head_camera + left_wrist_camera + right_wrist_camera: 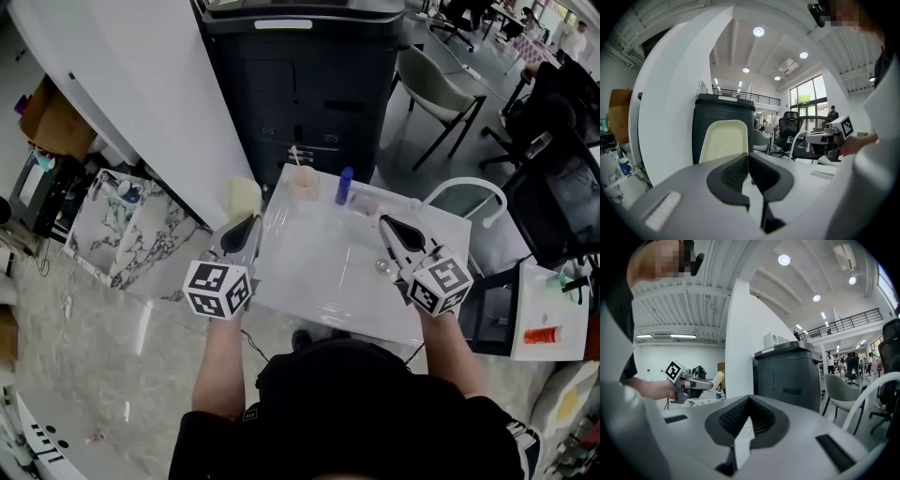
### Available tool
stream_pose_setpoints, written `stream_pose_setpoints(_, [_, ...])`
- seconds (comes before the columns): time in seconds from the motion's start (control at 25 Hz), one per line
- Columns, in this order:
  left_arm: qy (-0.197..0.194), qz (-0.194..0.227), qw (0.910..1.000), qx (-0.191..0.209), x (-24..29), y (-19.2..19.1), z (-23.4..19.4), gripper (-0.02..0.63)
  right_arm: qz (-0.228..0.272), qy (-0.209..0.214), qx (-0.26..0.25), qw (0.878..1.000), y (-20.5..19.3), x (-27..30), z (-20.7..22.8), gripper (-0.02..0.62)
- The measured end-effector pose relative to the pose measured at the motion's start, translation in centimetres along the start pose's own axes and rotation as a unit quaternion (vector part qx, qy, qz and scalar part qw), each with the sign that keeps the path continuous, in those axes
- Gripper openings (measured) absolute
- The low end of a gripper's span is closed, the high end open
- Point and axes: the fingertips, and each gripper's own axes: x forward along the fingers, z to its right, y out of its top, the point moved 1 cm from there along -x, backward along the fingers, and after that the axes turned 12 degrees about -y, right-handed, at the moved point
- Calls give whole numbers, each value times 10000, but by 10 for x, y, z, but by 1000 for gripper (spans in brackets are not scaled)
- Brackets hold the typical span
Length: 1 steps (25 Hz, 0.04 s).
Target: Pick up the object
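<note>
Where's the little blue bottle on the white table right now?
In the head view the little blue bottle stands near the far edge of the white table, right of the pale translucent cup, before the dark grey cabinet.

On my feed the table (319, 281) is plain glossy white. The bottle (345, 185) on it is blue, the cup (303, 181) is see-through with a pinkish tint, and the little tub (365, 203) looks pale lilac, I think, though it's too small to be sure. The left gripper (253, 219) and right gripper (383, 220) are both light grey with black jaws, and each carries a cube of black-and-white square markers. The cabinet (305, 84) is dark charcoal and the chair back (244, 197) is cream. The slab (117, 234) is white marble pattern with grey veins. The person's top (347, 412) is black.
</note>
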Motion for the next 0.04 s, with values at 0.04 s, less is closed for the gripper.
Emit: stream_pose_setpoints(0.04, [-14,-6,10000,-1,0,0,1,20,5,10,-7,10000,1,-1,-1,12])
